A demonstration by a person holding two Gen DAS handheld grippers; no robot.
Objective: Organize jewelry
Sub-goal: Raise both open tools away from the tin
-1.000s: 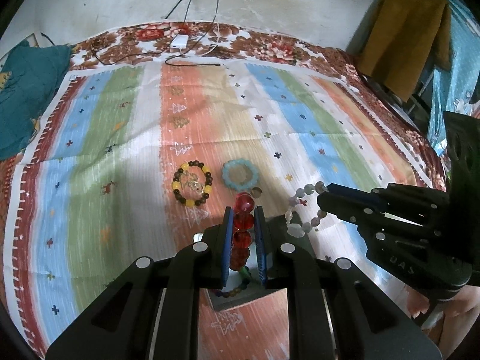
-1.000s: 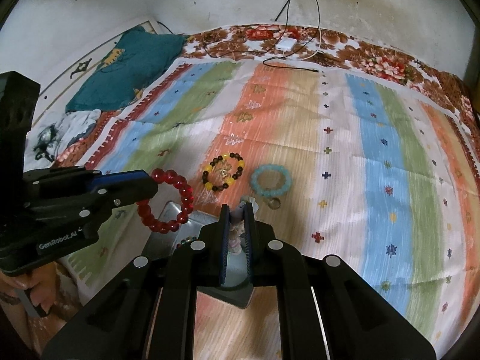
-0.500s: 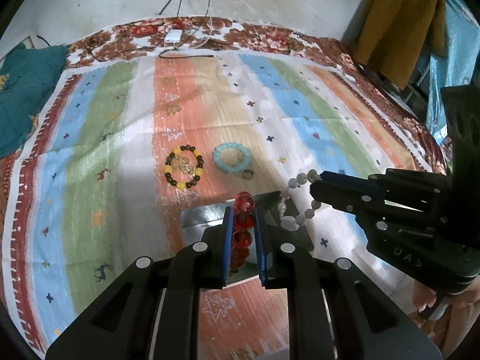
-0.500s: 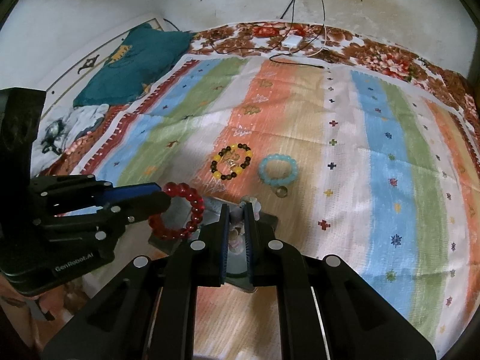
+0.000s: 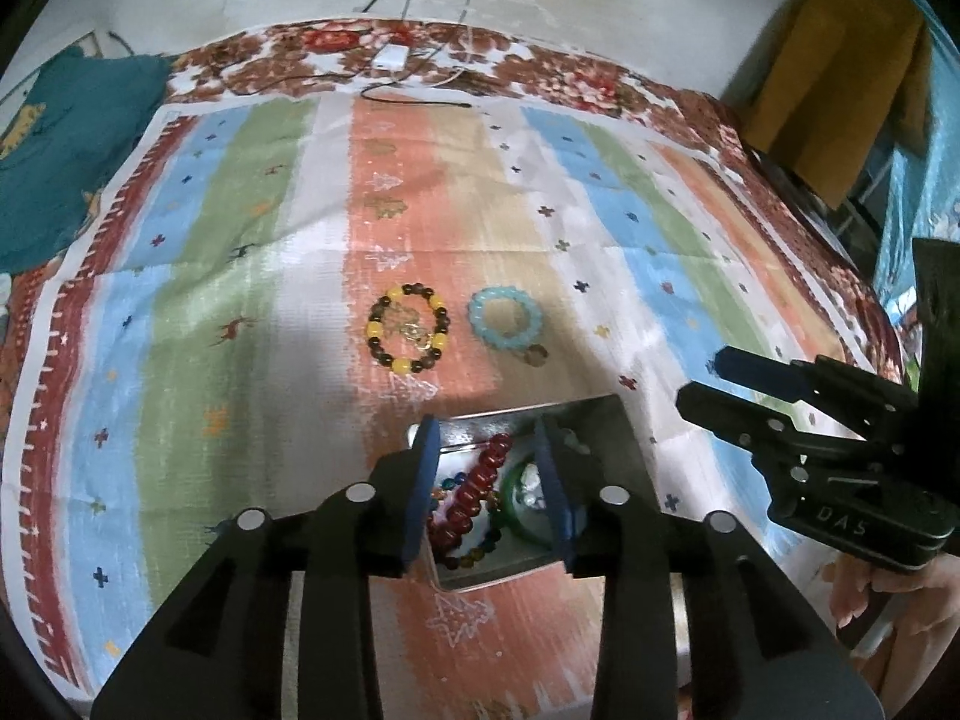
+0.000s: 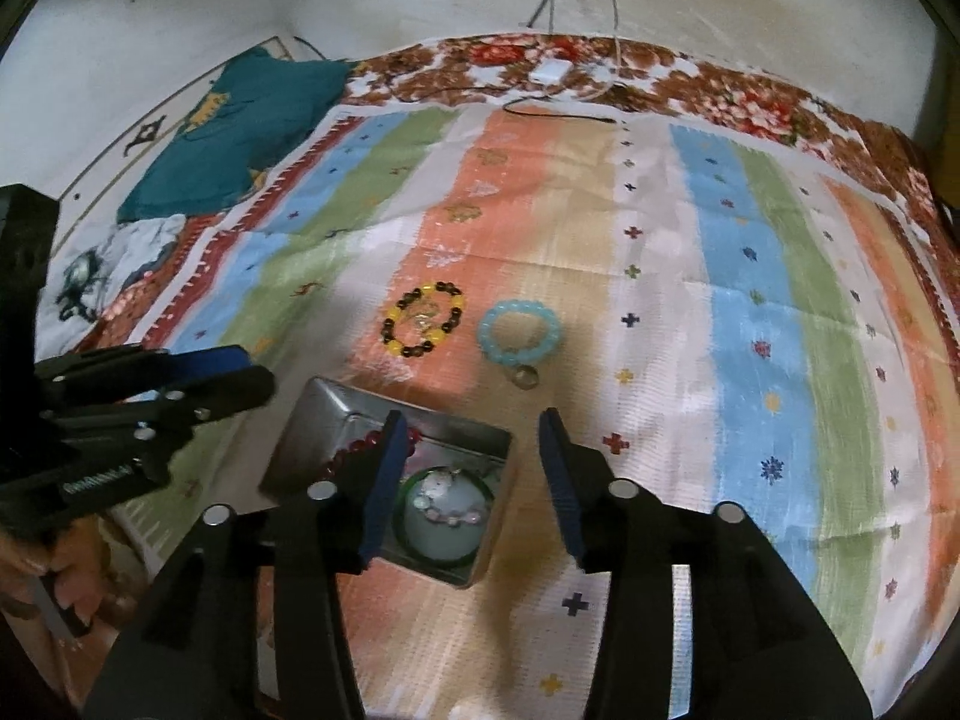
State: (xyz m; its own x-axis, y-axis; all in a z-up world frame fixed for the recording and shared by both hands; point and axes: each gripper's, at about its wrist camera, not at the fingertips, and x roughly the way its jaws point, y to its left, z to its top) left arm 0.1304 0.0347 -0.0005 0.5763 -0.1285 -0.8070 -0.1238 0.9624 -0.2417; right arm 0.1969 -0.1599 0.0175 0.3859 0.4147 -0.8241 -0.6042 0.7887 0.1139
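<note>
A silver metal tin (image 5: 606, 420) (image 6: 312, 420) sits on the striped cloth. A red bead bracelet (image 5: 474, 492) (image 6: 354, 450), a pale bead bracelet (image 6: 447, 513), a green bangle (image 5: 516, 483) and a multicoloured bead string lie in it. My left gripper (image 5: 487, 441) is open above the tin and empty. My right gripper (image 6: 468, 438) is open over the tin's right edge and empty. A yellow-and-brown bracelet (image 5: 409, 329) (image 6: 425, 318) and a light blue bracelet (image 5: 506, 318) (image 6: 519, 331) lie on the cloth beyond the tin.
A small ring (image 6: 525, 377) lies by the blue bracelet. A teal cloth (image 6: 240, 132) lies at far left. A white charger with cables (image 5: 390, 57) sits at the far edge. Clothes hang at the right (image 5: 834, 72).
Both grippers opened. The red bracelet dropped from the left gripper into the tin, and the pale bracelet dropped from the right gripper into the tin. Both grippers rose slightly.
</note>
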